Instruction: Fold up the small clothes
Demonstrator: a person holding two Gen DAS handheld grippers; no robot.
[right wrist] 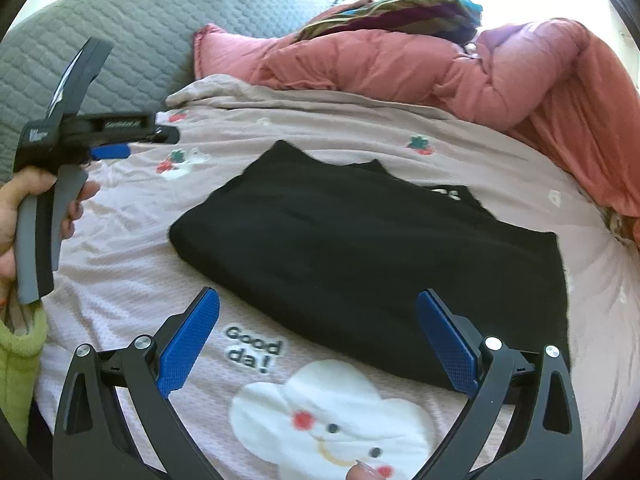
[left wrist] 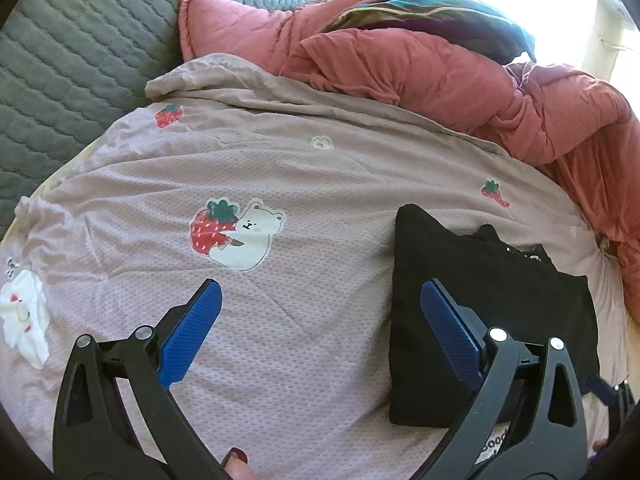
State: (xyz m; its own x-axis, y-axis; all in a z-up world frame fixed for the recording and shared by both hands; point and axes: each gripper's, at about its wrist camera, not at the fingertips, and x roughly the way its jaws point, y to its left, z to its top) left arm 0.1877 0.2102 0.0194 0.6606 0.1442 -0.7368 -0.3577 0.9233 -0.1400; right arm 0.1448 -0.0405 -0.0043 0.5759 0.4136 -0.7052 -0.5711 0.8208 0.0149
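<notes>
On the pink strawberry-print bed point(right wrist: 120, 280) the black garment point(right wrist: 360, 248) lies folded, both grippers, left point(left wrist: 320, 312) and right point(right wrist: 318, 320), gaping wide and empty, likely one tidying fold left.

Spread left tool point(left wrist: 320, 300) above folded black garment point(left wrist: 480, 300).

one folded black garment point(right wrist: 360, 248), one pink blanket point(left wrist: 304, 184), two claws point(right wrist: 318, 308)
</notes>
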